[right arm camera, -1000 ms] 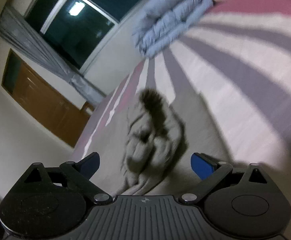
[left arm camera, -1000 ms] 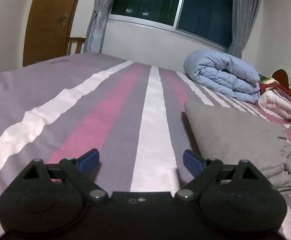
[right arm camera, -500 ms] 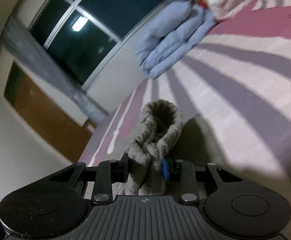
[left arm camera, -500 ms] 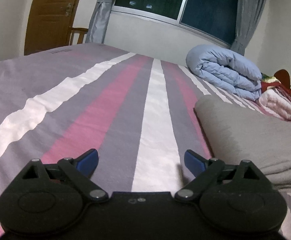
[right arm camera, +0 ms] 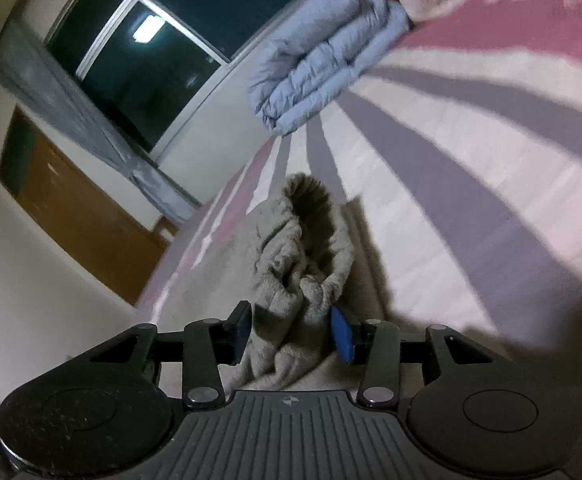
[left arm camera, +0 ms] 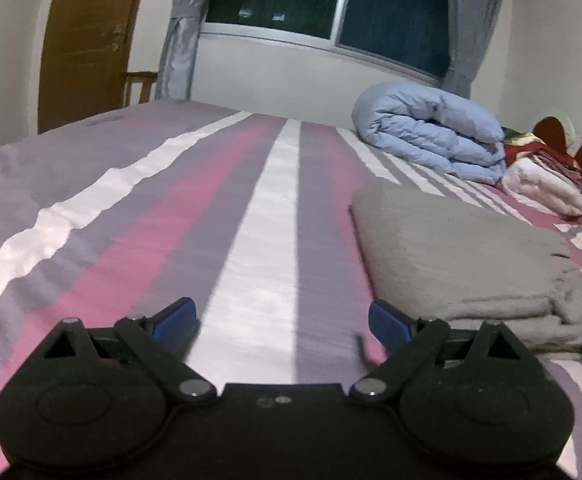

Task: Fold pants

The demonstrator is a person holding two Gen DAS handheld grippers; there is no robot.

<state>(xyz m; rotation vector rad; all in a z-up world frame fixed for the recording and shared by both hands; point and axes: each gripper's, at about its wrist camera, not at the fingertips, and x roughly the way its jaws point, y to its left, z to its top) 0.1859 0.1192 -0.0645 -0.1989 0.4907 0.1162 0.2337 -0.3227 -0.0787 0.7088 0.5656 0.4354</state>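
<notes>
Two claws, two different jobs: your right claw (right arm camera: 291,334) is pinching a bunched wad of the grey pants (right arm camera: 291,264), while your left claw (left arm camera: 282,320) is spread wide over the striped bedsheet (left arm camera: 171,216) and holds nothing. In the left view the pants (left arm camera: 463,264) lie as a thick folded stack on the right side of the bed, just beside your left claw's right-hand finger.

Watch that pinch. It looks to bite several crumpled layers at once, so a pull could drag the whole stack out of square or let the lower layers slip free and spill open. A hard tug could also slide the stack along the sheet, since nothing pins its other end.

Beyond the pants, at the far right, sit a rolled blue duvet (left arm camera: 431,132) and a white folded blanket (left arm camera: 543,192), well apart from your work. Nothing lies between your left claw and the stack, so you can bring it across to steady the fold.
</notes>
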